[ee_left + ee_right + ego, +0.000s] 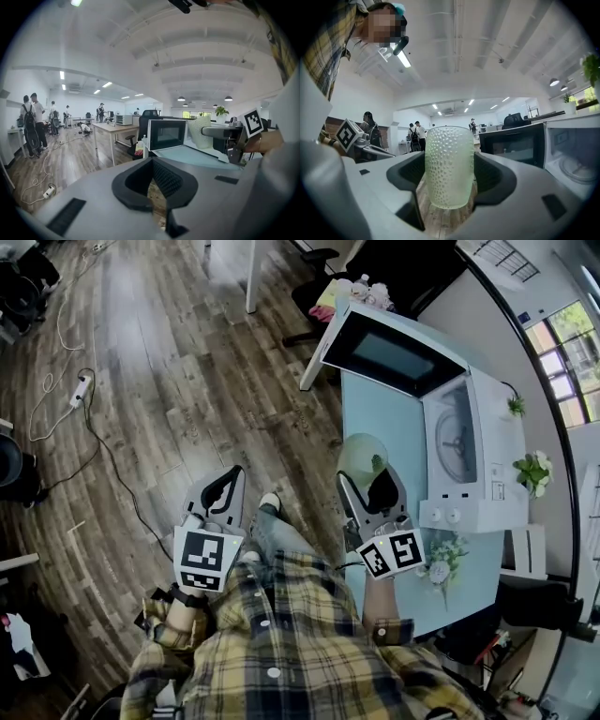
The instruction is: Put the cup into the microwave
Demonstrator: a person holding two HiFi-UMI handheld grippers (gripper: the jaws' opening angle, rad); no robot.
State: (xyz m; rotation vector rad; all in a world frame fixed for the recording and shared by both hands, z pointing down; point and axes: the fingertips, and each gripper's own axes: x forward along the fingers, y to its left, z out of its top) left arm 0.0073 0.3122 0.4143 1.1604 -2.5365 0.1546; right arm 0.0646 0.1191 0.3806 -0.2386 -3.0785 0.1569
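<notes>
The right tool (pixel 368 480) is clamped on the sides of a pale green, dimpled glass cup (pixel 449 166), held upright in the air at the near edge of the glossy blue desk (pixel 386 418). The left tool (pixel 225 489) hangs closed and empty over the plank floor (pixel 159 381). Beyond, the boxy white microwave (pixel 487 451) stands with its door (pixel 389 352) swung wide. The slick glass could slide in the pads, or clip the cavity's frame if carried in too high.

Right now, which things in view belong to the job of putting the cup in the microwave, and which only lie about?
Belonging to the job: cup, right hand-held gripper shut on it, microwave with open door.
Only lying about: potted plant, office chair, power strip.
</notes>
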